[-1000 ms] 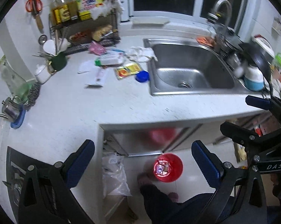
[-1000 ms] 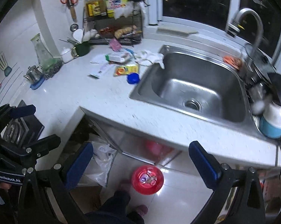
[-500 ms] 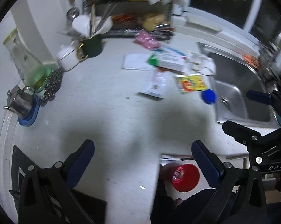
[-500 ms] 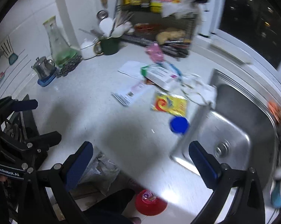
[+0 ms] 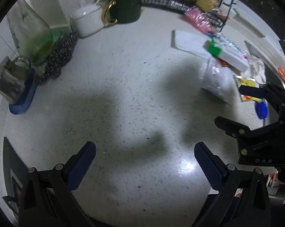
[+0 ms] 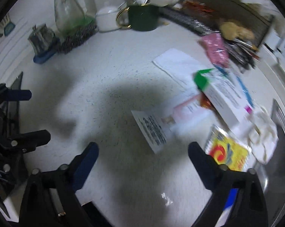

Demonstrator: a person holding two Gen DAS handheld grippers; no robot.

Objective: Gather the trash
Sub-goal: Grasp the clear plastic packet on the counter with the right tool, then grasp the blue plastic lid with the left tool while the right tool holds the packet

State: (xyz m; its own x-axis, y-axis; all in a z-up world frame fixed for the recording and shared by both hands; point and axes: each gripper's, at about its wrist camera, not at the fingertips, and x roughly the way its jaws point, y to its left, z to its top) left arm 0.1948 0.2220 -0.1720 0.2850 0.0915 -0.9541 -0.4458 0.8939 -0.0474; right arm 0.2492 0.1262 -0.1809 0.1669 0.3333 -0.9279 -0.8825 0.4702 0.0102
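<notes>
Litter lies on the white counter: a white printed wrapper [image 6: 157,130], a white box with a green end [image 6: 218,94], a yellow packet [image 6: 229,155], a pink packet [image 6: 216,49], a flat white paper [image 6: 176,62] and a blue cap [image 5: 261,109]. My right gripper [image 6: 143,147] points down at the wrapper's near end. Its jaws are closing, wide apart, and the pads touch nothing. My left gripper [image 5: 144,147] hangs open over bare counter, left of the wrapper [image 5: 216,81] and box [image 5: 227,54].
At the back stand a green mug [image 6: 142,17], a white lidded pot [image 6: 108,19], a glass flask [image 6: 68,9], steel wool [image 6: 76,37] and a dish rack [image 6: 227,15]. A small metal pot [image 5: 9,81] sits on a blue sponge. The sink [image 6: 282,151] is at the right.
Both grippers have swung forward and down over the counter toward the litter. The floor and the red bin have left view. The right jaws look slightly narrower.
</notes>
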